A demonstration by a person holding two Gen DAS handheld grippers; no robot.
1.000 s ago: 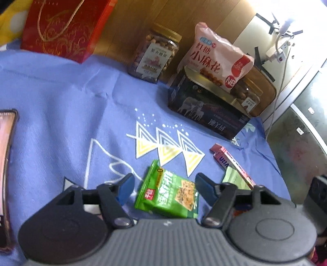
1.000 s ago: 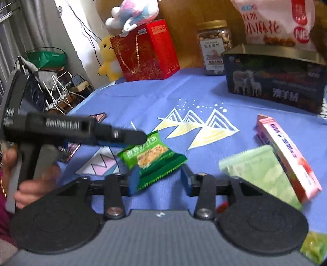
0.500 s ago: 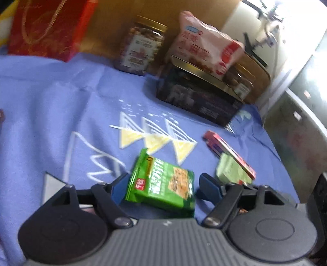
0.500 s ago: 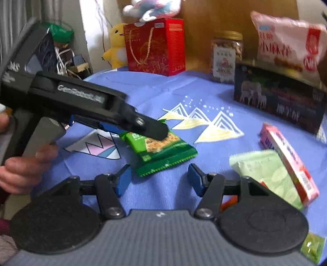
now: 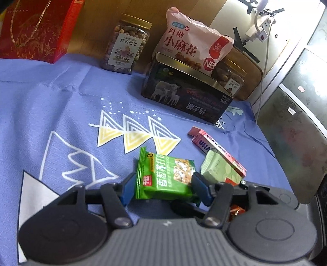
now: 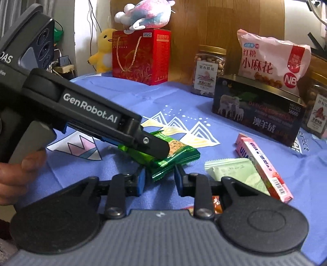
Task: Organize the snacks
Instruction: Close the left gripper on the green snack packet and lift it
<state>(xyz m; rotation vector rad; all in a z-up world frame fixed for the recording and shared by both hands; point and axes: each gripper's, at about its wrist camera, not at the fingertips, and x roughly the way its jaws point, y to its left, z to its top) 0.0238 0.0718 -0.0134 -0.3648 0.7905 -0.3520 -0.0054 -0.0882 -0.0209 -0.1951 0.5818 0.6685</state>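
Pinching the green cracker packet (image 5: 165, 177) between the left gripper (image 5: 163, 187) fingers (image 5: 127, 189)

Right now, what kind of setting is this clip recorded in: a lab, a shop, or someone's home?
Most likely a home. Snacks lie on a blue printed tablecloth, plush toys sit on and beside a red gift box, and a power strip with loose cables hangs on the wall. Nothing looks like lab fixtures.

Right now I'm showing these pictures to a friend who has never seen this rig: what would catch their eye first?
Probably the bright green snack packet, pinched between the left gripper fingers at the near edge of the blue tablecloth. Next, the pink snack bag resting atop the dark tin box at the back right, and the red gift box at the back left.
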